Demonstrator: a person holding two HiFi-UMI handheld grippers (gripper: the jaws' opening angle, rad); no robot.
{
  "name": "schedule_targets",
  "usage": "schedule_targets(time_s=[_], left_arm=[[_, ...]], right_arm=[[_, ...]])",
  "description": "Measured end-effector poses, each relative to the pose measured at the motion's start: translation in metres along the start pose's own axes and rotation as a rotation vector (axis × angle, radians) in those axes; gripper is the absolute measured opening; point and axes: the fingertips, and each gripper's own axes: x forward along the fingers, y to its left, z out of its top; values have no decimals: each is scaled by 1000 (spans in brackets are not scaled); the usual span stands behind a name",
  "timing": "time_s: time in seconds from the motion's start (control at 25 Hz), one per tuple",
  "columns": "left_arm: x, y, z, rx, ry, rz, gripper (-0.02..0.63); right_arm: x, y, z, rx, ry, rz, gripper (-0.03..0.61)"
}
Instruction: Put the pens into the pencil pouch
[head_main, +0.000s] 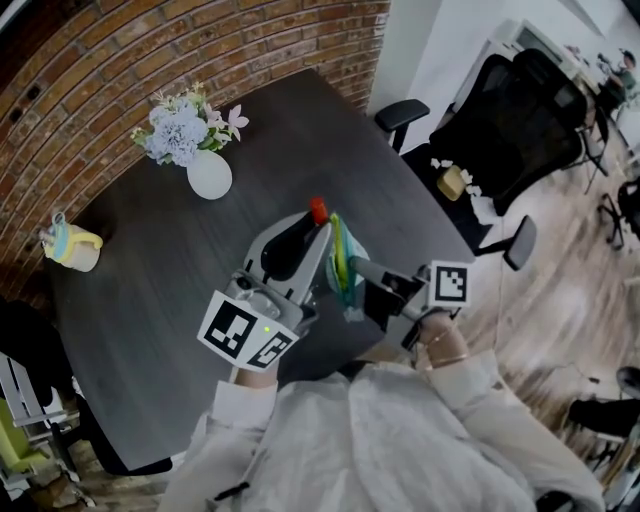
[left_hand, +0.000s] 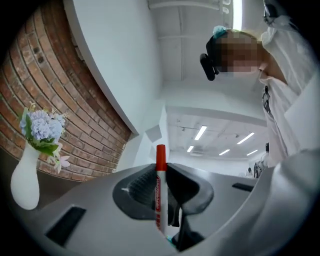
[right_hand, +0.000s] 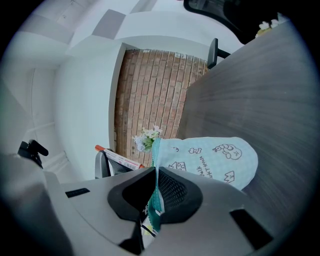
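Note:
A white marker with a red cap is clamped between the jaws of my left gripper, lifted above the dark table. In the left gripper view the marker stands upright in the gripper, its cap poking past the pads. Just to its right, my right gripper is shut on the edge of a light teal pencil pouch. In the right gripper view the pouch hangs out from the gripper over the table, and the marker shows close beside its open edge.
A white vase of pale flowers stands at the table's far middle, and a yellow cup sits near the left edge by the brick wall. Black office chairs stand off the table's right side.

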Motion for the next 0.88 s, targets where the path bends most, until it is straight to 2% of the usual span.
schedule_targets(time_s=[0.16,0.28,0.64,0.88], left_arm=[[2,1,-3,-81,-55,25,64],[1,4,-13,-121,-63,37,64],[-2,9,-46,-125,19,69,66],[-3,7,-62,-128,80,51,66]], right_arm=[[0,-1,-1,15,-8,13,21],[1,0,-2,12,-5,26,21],[-2,0,2,-1,-7,20,21],[-3,-2,2,7,-7,16,21]])
